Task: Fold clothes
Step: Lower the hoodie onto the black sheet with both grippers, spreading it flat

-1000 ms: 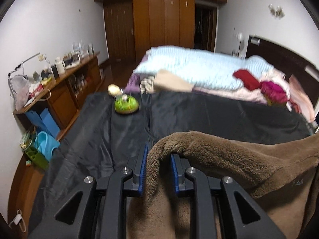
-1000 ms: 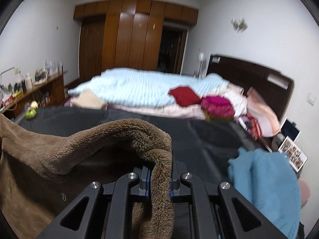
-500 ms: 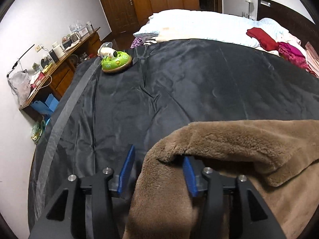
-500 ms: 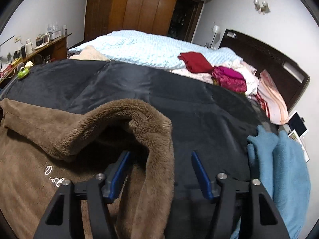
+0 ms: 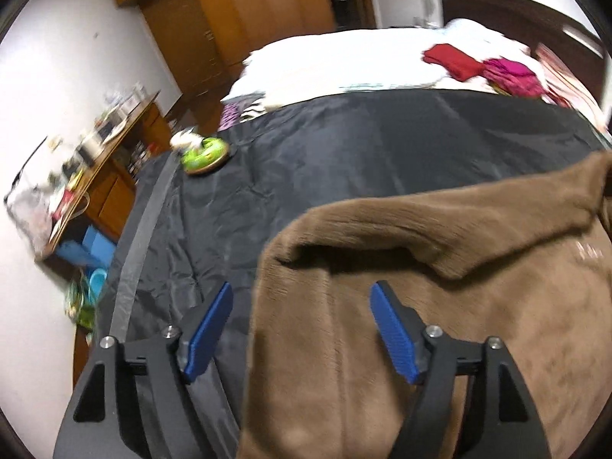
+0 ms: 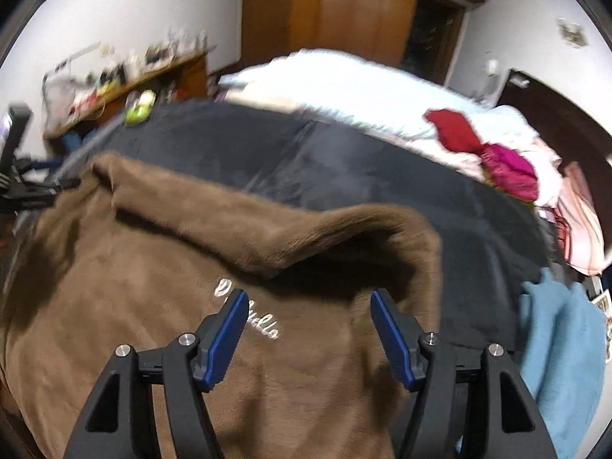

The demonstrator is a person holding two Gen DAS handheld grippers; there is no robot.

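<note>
A brown fleece garment [image 5: 440, 306] lies on the black sheet [image 5: 344, 145], its top edge folded over toward me. It also shows in the right wrist view [image 6: 153, 306], with white lettering on it. My left gripper [image 5: 302, 321] is open, its blue pads wide apart over the garment's left edge, holding nothing. My right gripper [image 6: 306, 329] is open above the garment's right part, near the folded corner, holding nothing. The left gripper's black frame [image 6: 23, 187] shows at the far left of the right wrist view.
A green toy [image 5: 204, 153] sits at the sheet's far left corner. A blue garment [image 6: 562, 355] lies to the right of the brown one. Red and pink clothes [image 6: 485, 149] lie on the pale quilt behind. A cluttered wooden desk [image 5: 95, 153] stands to the left.
Both grippers have opened and let go of the brown garment's edge. The garment now lies on the sheet with its edge folded over. Both grippers have pulled back slightly.
</note>
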